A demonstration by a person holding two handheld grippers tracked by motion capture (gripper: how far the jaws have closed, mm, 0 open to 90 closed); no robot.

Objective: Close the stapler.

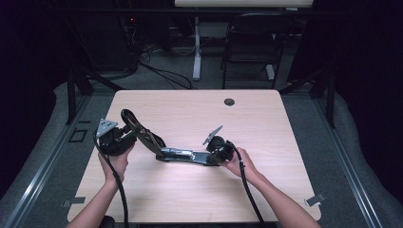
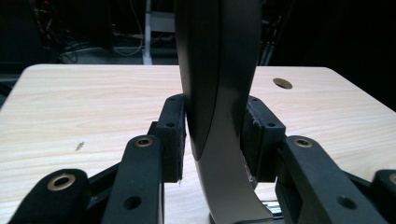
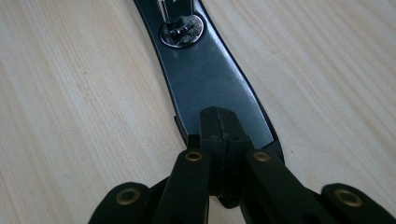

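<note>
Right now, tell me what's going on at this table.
A person is working a black stapler that is swung open on a wooden table, with a gripper in each hand. The left gripper is clamped on the raised top arm, holding it tilted up and back. The right gripper, jaws shut, presses its tips down on the end of the base, which lies flat on the table.

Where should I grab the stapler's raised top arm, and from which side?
Grip the stapler's raised top arm across its narrow width near the free end, coming from the left, as the left gripper does; that arm tilts up clear of the table.
</note>
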